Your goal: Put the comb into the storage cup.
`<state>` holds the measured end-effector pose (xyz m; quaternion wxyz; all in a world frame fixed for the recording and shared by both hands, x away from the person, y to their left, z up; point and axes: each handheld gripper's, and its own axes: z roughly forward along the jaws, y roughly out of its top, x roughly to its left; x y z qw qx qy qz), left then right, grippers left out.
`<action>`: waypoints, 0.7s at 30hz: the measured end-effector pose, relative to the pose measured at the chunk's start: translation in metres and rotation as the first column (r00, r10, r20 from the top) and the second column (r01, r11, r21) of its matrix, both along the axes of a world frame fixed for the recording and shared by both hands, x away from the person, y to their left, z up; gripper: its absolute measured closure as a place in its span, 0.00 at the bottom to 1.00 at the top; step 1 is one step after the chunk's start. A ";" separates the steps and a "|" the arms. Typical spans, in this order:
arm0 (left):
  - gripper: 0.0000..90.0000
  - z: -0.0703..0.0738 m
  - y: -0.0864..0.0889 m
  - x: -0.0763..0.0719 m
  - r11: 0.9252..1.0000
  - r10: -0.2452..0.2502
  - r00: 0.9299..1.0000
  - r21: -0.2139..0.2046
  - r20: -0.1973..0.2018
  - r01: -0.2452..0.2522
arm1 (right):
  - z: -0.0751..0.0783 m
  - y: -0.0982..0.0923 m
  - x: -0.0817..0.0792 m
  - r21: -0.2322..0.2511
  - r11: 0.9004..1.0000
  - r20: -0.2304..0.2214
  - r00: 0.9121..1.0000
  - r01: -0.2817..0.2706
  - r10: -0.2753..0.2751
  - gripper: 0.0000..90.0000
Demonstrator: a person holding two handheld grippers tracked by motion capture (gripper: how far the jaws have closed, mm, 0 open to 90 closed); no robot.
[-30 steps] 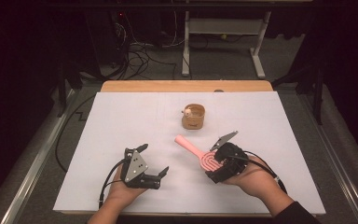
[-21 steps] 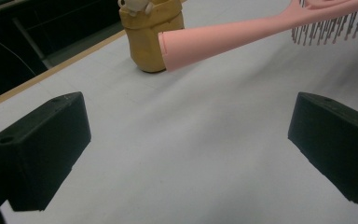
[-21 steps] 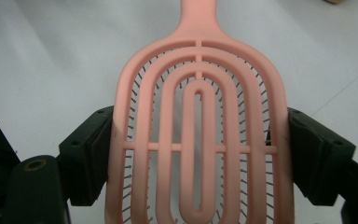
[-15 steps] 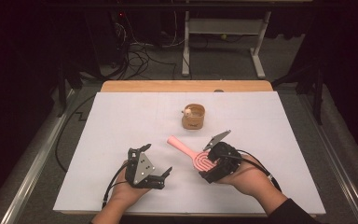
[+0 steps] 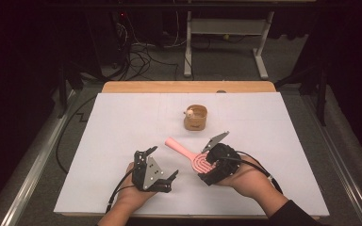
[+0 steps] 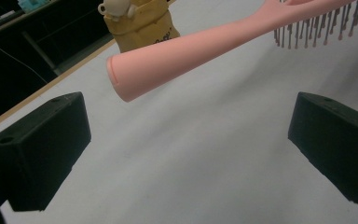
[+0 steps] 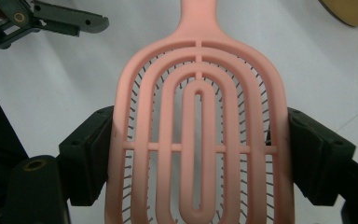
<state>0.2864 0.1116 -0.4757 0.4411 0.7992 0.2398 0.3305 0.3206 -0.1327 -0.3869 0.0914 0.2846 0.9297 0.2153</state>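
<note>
A pink vented hairbrush [image 5: 185, 150] hangs just above the white sheet, handle pointing up-left. My right gripper [image 5: 204, 165] is shut on its oval head. In the right gripper view the black pads [image 7: 89, 154] press both edges of the brush head [image 7: 198, 140], back side up. My left gripper [image 5: 164, 161] sits left of the brush, open with nothing between its fingers. In the left gripper view the brush handle [image 6: 177, 58] hovers beyond and above the wide-apart jaws of that gripper [image 6: 186, 144], and the bristles point down.
A small wooden cup [image 5: 195, 117] with a pale figure on its rim stands behind the brush, mid-table. The white sheet [image 5: 122, 122] covers the table up to its wooden back edge [image 5: 188, 87]. Cables and desk legs lie on the floor beyond.
My right gripper has carried the brush a little to the left, so the handle tip is closer to the left gripper. The left gripper has hardly moved.
</note>
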 end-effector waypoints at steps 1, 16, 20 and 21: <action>0.00 0.000 -0.001 -0.001 1.000 0.000 1.000 0.008 0.006 0.000 | 0.000 0.000 0.000 -0.001 1.000 0.002 1.000 -0.005 0.005 0.22; 0.00 -0.005 -0.012 -0.001 0.998 -0.014 1.000 0.062 0.023 0.012 | -0.007 0.007 0.002 -0.020 1.000 -0.011 1.000 -0.015 0.015 0.22; 0.00 -0.005 -0.012 0.000 0.998 0.001 1.000 0.066 0.026 -0.002 | -0.009 0.010 0.003 -0.021 0.999 -0.015 1.000 -0.027 0.027 0.22; 0.00 -0.005 -0.012 0.000 0.998 0.003 1.000 0.065 0.024 -0.005 | -0.009 0.011 0.003 -0.022 0.999 -0.011 1.000 -0.028 0.028 0.22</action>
